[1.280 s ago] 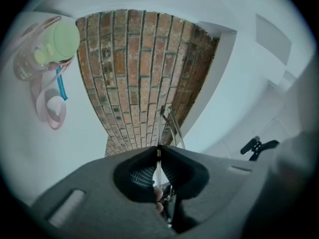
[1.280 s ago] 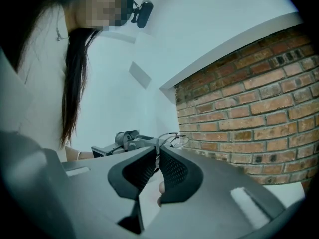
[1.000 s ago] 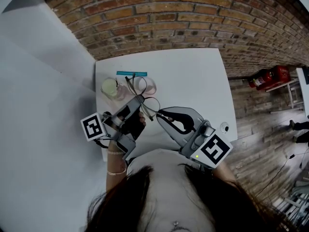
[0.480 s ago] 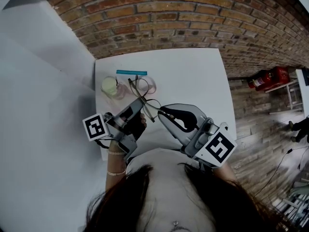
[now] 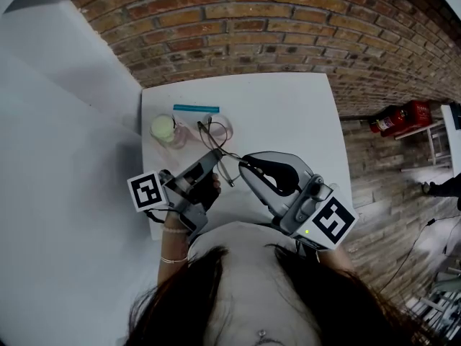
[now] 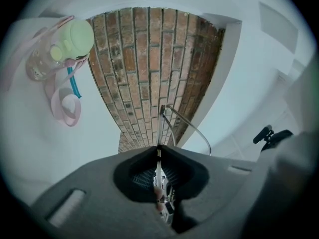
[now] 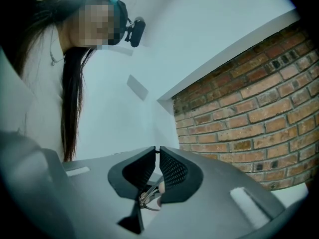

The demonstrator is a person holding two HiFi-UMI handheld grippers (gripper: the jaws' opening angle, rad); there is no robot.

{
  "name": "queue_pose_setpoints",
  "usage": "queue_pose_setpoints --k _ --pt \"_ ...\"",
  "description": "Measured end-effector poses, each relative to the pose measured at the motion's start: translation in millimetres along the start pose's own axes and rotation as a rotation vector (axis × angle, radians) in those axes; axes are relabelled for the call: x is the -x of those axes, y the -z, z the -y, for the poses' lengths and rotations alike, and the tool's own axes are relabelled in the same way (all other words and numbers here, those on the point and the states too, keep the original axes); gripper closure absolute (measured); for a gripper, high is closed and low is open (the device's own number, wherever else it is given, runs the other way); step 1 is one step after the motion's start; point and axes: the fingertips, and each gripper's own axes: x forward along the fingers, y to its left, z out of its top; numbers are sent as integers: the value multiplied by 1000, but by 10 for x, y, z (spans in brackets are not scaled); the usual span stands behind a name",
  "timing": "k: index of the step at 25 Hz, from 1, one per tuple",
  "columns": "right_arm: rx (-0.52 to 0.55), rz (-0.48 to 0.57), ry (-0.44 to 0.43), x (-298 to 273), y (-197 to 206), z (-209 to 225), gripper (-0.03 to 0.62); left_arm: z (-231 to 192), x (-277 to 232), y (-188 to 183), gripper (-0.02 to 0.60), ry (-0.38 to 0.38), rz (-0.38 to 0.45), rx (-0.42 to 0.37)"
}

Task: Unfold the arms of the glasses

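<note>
Glasses (image 6: 159, 126) held over bare table (image 5: 288, 114), inside its edges; left tool (image 6: 158, 147), right tool (image 7: 155, 148) both clamp them.

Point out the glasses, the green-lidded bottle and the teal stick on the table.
glasses (image 6: 161, 126), left gripper view, on the thin metal frame seen against the bricks.
green-lidded bottle (image 5: 163, 127), head view, on its green lid.
teal stick (image 5: 196, 109), head view, on its middle.

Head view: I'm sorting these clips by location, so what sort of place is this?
Probably an indoor studio or workshop corner rather than a home. A plain white table stands in front of an exposed brick wall, with a wood-plank floor to its right.
</note>
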Motion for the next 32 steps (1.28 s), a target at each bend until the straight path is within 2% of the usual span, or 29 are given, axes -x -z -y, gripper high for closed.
queue_pose_setpoints --k 17,29,32 --pt "2 20 13 -1 -132 53 562 -66 -15 161 560 -21 -46 14" --pt "14 -20 21 45 -55 98 562 -97 -17 272 560 -29 -62 33" --pt "1 11 12 2 -138 86 562 -110 -9 284 560 -34 -65 38"
